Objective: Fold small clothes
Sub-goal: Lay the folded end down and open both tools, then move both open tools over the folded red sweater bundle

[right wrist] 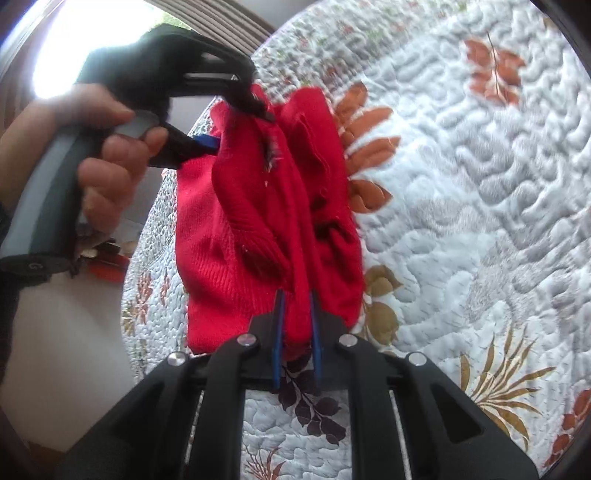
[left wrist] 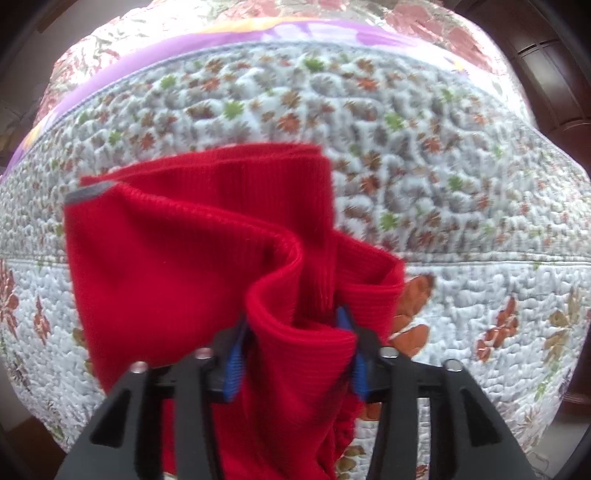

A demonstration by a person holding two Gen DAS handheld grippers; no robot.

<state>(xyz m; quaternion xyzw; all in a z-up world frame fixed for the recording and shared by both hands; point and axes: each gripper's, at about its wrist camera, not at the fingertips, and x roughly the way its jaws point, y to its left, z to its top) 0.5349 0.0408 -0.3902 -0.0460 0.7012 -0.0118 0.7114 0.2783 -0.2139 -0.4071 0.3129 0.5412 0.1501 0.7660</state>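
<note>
A small red knitted garment (left wrist: 192, 258) with a grey trim corner hangs bunched above a quilted bed. My left gripper (left wrist: 295, 325) is shut on a thick fold of it, blue pads pressing from both sides. In the right wrist view the same red garment (right wrist: 258, 206) hangs between both tools. My right gripper (right wrist: 297, 314) is shut on its lower edge, the blue pads close together with cloth between. The left gripper (right wrist: 218, 144) shows at the garment's upper left corner, held by a person's hand (right wrist: 110, 155).
A white quilted bedspread (right wrist: 461, 184) with rust and olive leaf prints lies under everything. A purple floral blanket (left wrist: 258, 33) lies along the far side. Dark wooden furniture (left wrist: 554, 74) stands at the far right. The bed's edge and floor (right wrist: 74, 332) lie at left.
</note>
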